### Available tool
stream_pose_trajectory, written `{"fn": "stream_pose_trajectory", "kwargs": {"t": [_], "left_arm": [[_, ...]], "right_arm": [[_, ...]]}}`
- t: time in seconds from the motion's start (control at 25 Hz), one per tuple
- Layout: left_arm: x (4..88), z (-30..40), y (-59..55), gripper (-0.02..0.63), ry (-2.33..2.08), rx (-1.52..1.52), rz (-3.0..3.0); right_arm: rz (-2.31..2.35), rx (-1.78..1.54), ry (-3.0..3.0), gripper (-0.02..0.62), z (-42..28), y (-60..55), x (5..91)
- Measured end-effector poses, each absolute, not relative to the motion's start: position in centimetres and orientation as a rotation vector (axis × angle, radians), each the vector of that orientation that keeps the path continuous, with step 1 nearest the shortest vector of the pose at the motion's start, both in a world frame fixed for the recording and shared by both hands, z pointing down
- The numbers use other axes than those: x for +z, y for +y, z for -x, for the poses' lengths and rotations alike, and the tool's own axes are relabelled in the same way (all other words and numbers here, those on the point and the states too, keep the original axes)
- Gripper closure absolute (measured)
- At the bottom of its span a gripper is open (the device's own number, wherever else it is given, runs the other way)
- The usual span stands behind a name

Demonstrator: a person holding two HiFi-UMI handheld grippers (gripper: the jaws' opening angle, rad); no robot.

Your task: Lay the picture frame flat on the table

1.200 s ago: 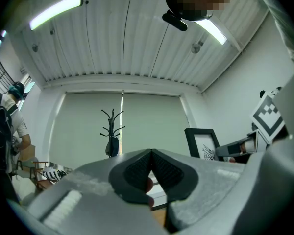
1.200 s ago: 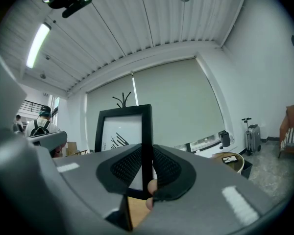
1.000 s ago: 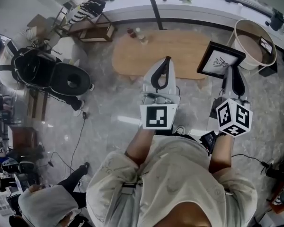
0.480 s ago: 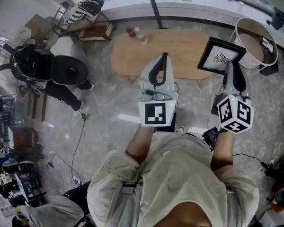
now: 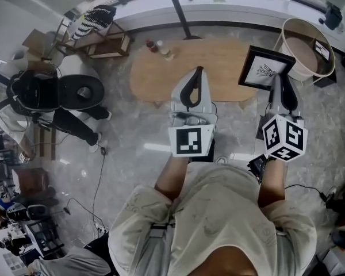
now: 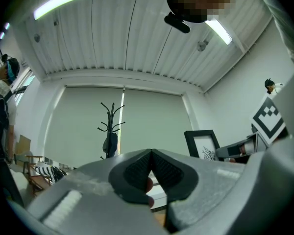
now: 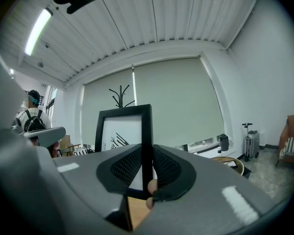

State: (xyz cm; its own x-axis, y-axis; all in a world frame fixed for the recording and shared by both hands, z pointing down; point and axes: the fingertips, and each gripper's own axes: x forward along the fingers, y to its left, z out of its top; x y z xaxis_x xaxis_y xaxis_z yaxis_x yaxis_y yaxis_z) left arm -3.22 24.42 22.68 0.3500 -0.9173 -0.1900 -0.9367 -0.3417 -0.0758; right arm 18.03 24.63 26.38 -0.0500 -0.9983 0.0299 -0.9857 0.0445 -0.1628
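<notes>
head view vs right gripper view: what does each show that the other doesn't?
Head view only: the wooden table, the left claw and the round basket. Right gripper view only: the right claw clamped on the right edge of the picture frame, and a coat rack by the blind. Both: the picture frame held in the right claw, not lying flat.

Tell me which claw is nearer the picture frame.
Right. The right claw is clamped on the picture frame at its edge; the left claw, shut and empty, sits apart to the frame's left.
</notes>
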Motion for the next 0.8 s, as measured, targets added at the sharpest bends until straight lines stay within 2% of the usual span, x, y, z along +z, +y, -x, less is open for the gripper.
{"fn": "stream_pose_trajectory", "kwargs": {"t": [0.8], "left_arm": [[23.2, 9.2, 9.6, 0.601, 1.631, 0.185, 2.530]], "right_arm": [[2.232, -0.186, 2.191, 0.522, -11.5, 11.6, 25.4]]}}
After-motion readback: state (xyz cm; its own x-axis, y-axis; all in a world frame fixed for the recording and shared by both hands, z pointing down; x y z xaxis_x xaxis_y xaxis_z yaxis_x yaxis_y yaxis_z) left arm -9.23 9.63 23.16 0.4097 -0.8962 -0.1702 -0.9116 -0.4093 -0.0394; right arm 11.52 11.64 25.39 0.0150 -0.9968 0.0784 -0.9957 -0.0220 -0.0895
